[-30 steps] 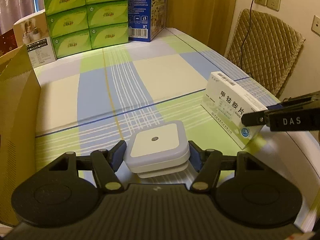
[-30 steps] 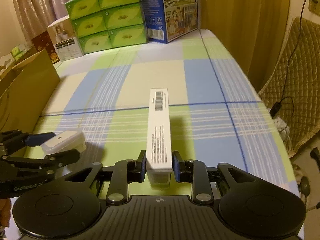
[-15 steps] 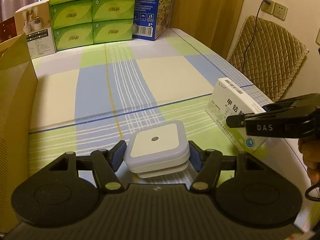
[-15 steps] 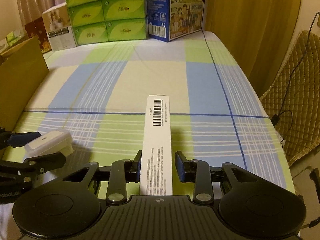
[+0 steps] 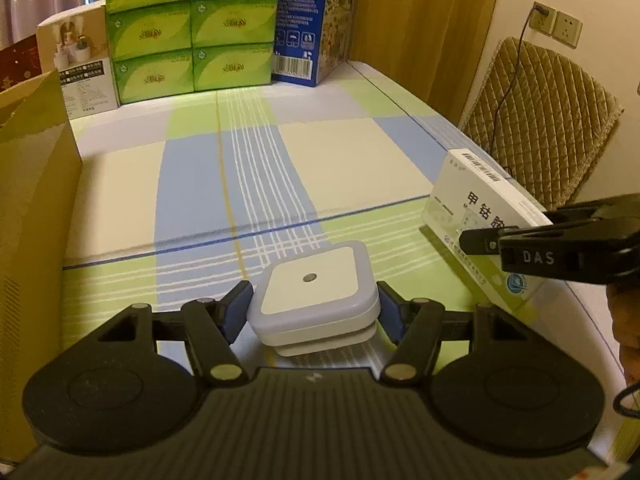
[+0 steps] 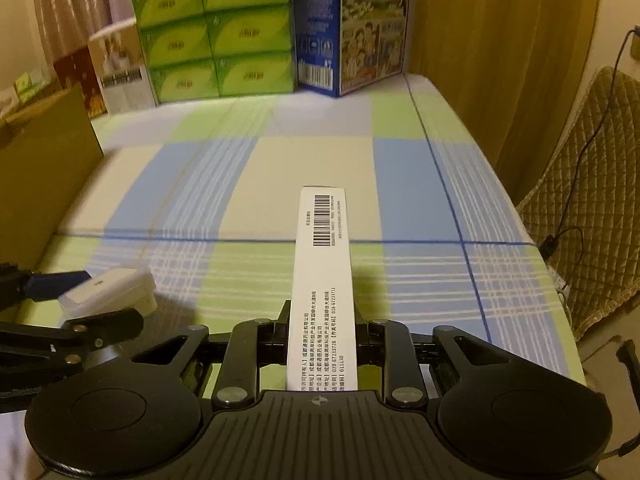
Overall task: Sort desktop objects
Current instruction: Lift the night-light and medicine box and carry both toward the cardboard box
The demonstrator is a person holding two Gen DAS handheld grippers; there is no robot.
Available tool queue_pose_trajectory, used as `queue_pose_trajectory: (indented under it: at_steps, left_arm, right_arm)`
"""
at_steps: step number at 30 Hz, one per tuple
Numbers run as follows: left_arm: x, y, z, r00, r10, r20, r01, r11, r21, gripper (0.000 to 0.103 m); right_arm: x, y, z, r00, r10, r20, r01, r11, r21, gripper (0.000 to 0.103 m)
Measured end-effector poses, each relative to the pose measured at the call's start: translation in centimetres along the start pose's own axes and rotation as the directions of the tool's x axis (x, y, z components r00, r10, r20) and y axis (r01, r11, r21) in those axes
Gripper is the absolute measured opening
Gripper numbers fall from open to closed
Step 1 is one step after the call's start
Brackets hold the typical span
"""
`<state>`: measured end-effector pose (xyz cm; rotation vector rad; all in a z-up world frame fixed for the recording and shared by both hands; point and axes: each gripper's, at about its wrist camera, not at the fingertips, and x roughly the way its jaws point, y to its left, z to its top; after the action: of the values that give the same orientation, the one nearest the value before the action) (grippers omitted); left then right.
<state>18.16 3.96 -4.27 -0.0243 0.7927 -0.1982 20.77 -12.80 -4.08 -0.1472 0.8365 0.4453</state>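
My left gripper [image 5: 314, 312] is shut on a white square night-light plug [image 5: 314, 288] and holds it just above the checked tablecloth [image 5: 240, 168]. My right gripper [image 6: 322, 328] is shut on a white medicine box [image 6: 322, 264], held edge-up with its barcode on top, above the cloth. In the left wrist view the box [image 5: 476, 208] and the right gripper [image 5: 472, 242] are at the right. In the right wrist view the plug [image 6: 108, 290] and the left gripper [image 6: 80, 300] are at the lower left.
A brown cardboard box [image 5: 28, 208] stands along the table's left side. Green tissue packs [image 5: 188, 28], a blue carton [image 5: 308, 20] and a white product box [image 5: 80, 64] line the far edge. A quilted chair [image 5: 548, 120] stands beyond the right edge.
Both grippers have lifted a little and tipped up with their objects still held. The medicine box now reaches further back between the right fingers.
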Motion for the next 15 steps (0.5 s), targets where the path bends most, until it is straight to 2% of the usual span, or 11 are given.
queue_pose_trajectory:
  at_steps: [4,8,15]
  left_arm:
    - [-1.1,-0.3,0.3,1.0,0.001,0.017,-0.001,1.0,-0.002,0.061]
    - [-2.8,-0.9,0.2,0.999,0.017,0.036,-0.018,1.0,0.014,0.061]
    - [-7.7,-1.6,0.3,0.996,0.044,0.074,-0.043,0.999,-0.015,0.061]
  right_arm:
    - [-2.1,0.4,-0.1,0.999,-0.001,0.042,0.0,1.0,0.012,0.021]
    - [-4.1,1.1,-1.2,0.999,0.009,0.038,-0.01,1.0,0.03,0.021]
    - [-9.4,2.8,-1.4,0.996,0.041,0.077,-0.044,0.999,0.032,0.021]
